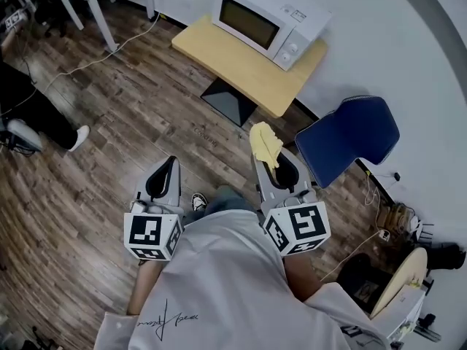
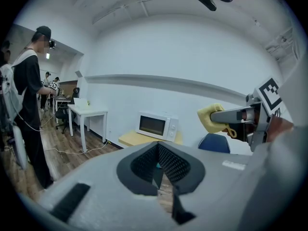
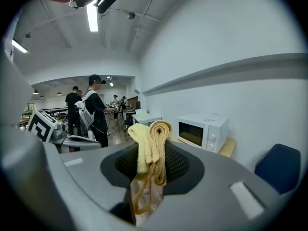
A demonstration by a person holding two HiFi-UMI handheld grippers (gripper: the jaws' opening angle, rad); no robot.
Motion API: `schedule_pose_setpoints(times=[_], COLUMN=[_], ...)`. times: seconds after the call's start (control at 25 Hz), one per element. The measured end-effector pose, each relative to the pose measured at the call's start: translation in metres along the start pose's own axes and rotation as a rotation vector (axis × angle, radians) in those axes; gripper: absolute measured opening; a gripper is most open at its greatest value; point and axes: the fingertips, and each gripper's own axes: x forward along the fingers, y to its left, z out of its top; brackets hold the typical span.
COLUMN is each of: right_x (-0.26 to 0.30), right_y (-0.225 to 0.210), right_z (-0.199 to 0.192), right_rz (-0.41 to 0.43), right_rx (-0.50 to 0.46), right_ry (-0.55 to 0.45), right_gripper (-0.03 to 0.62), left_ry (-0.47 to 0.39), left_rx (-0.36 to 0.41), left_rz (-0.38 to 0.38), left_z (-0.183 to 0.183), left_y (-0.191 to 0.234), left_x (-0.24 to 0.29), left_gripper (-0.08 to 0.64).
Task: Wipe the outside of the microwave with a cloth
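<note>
The right gripper [image 3: 150,150] was clamped on a soft, nubby yellow cloth [image 3: 153,143] folded into a roll that stood up between its ribbed black pads. The left gripper [image 2: 161,172] had its jaws pressed together on nothing. Far ahead, the boxy white microwave [image 1: 271,17] sat on a pale wooden table [image 1: 252,75] by the wall, well apart from the cloth; only the gripper views showed a person in black [image 2: 29,105] standing at the left.
</note>
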Motion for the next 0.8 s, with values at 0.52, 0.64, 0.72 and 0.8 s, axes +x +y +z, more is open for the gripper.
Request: schedule_pose_setpoints(times=[0.52, 0.64, 0.72, 0.8], right_x=[0.098, 0.131, 0.156, 0.185], right_y=[-0.065, -0.095, -0.115, -0.140], right_z=[0.025, 0.041, 0.055, 0.068], right_rz=[-0.015, -0.060, -0.069, -0.081], right_rx=[0.089, 0.150, 0.157, 0.161], right_ry=[-0.074, -0.128, -0.149, -0.146], right_gripper=[0.124, 0.123, 0.123, 0.123], left_ry=[0.014, -0.006, -0.018, -0.030], left_rx=[0.076, 0.115, 0.110, 0.099], left_rz=[-0.038, -0.034, -0.042, -0.067], left_z=[0.030, 0.053, 0.071, 0.095], left_y=[0.034, 0.052, 0.065, 0.074], left_x=[0.100, 0.134, 0.166, 0.207], left_gripper=[-0.005, -0.005, -0.005, -0.005])
